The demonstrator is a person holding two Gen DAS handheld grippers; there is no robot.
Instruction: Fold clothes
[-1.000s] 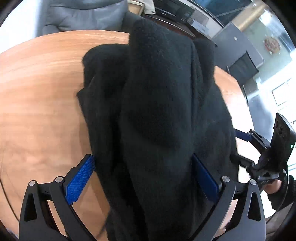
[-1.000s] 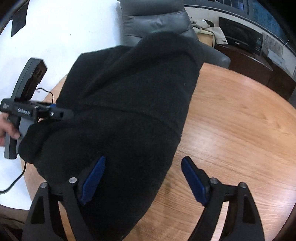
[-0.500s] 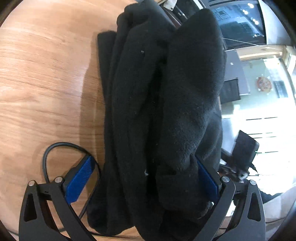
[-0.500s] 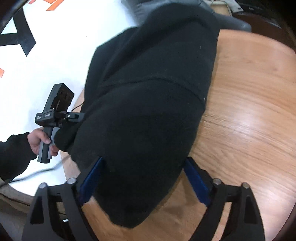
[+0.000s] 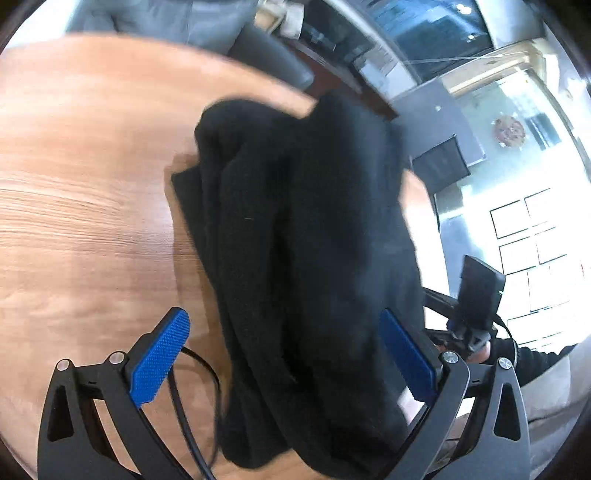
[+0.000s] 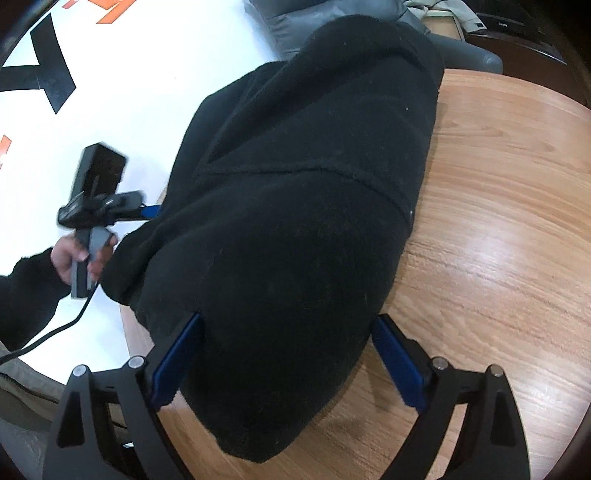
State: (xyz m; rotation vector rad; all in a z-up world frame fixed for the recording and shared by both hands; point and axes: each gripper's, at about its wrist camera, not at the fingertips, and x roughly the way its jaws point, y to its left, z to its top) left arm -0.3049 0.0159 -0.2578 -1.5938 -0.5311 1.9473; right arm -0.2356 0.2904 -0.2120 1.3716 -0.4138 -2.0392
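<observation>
Black fleece (image 6: 295, 221) between both tongs' spread jaws, seemingly ungripped.

The garment (image 6: 306, 236) is plain black, with no print and no pattern on it. The table (image 6: 498, 229) is orange-brown wood with fine darker grain lines and pale shine spots. The left gripper (image 5: 284, 358) has a black frame, silver round rivets and bright blue pads (image 5: 159, 362) with a small dotted texture. The right gripper (image 6: 288, 365) has the same black frame and darker blue pads (image 6: 397, 363). The cable (image 5: 188, 413) is black. The sleeve (image 6: 26, 295) is black. The floor (image 6: 147, 85) is white with black and orange marks. The chair (image 6: 317, 22) beyond the far edge of the table is grey.
</observation>
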